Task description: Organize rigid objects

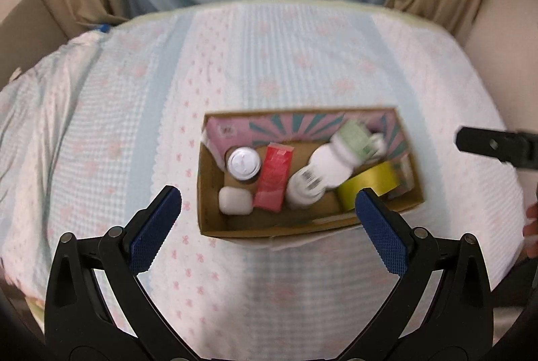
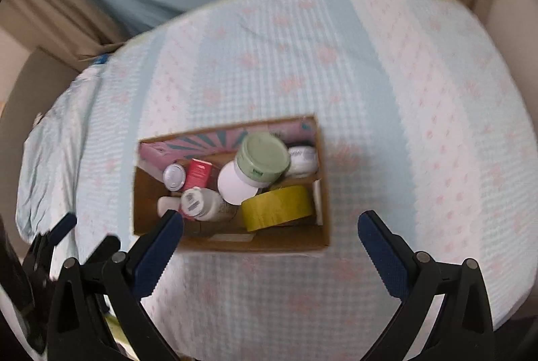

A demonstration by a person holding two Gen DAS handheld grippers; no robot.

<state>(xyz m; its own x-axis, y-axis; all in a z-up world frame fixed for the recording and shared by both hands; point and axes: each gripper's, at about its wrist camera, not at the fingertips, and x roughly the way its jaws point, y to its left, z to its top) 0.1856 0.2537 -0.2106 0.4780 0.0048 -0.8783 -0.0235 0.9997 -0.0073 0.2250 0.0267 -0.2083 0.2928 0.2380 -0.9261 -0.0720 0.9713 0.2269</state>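
Item: brown cardboard box [image 1: 215, 228] on the pastel quilted cloth [image 1: 269, 58], holding a yellow tape roll [image 1: 373, 181] at its 4 o'clock, red carton [image 1: 273, 176], white bottles and a green-lidded jar [image 2: 262, 159], likely gathered for storage. My left gripper [image 1: 269, 209] and right gripper [image 2: 269, 226] hover above, jaws wide, empty.

I can't read the blurred labels in the cardboard box [image 1: 208, 213]; the green-lidded jar [image 2: 264, 159] hides what lies beneath.
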